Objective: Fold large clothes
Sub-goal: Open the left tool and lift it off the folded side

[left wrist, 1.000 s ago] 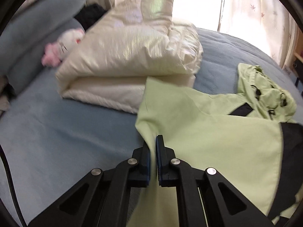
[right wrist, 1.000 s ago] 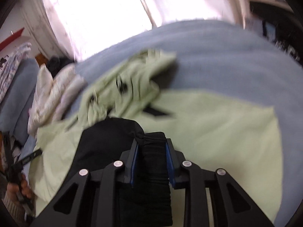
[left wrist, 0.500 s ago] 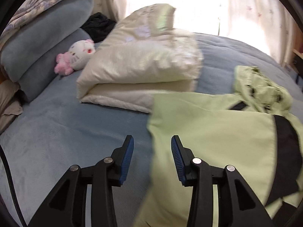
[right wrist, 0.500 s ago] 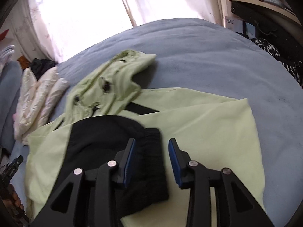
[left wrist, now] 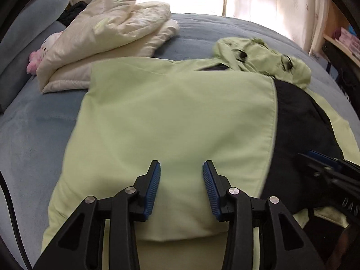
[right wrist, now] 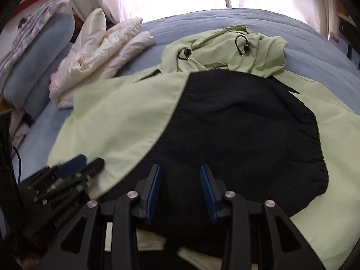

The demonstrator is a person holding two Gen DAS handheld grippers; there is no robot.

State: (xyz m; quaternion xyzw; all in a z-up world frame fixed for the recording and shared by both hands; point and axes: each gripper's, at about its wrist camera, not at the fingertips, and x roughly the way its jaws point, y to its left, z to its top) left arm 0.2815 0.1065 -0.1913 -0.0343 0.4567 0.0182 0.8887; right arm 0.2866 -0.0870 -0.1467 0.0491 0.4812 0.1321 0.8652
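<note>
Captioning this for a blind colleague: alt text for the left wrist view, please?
Open left gripper hovers above a light green jacket with a black panel, spread on a blue blanket. A folded cream quilt lies beyond.

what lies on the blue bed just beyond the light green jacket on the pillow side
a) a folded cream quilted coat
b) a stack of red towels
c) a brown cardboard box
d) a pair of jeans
a: a folded cream quilted coat lies on the blue bed past the far edge of the light green jacket, beside a pink and white plush toy.
</note>
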